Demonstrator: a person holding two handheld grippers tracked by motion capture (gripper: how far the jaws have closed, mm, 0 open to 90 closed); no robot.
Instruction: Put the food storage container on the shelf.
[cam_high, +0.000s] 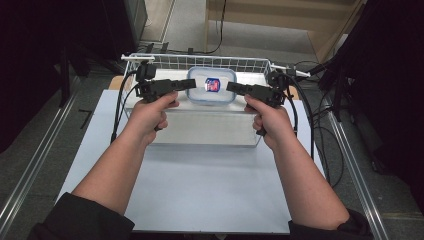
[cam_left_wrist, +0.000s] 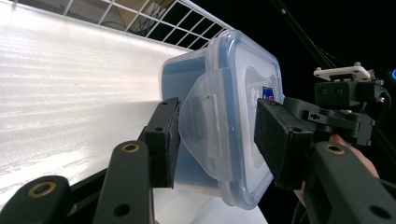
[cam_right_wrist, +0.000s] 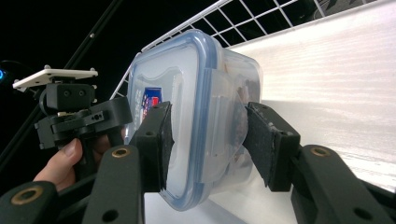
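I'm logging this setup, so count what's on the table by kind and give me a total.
Lidded plastic box: 1
Wire basket: 1
Metal tray: 1
Hand-held grippers: 2, left gripper and right gripper
Total: 5

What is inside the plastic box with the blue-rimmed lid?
Through the clear wall of the box, something brownish shows; the lid, its side flap and the cloudy plastic hide what it is.
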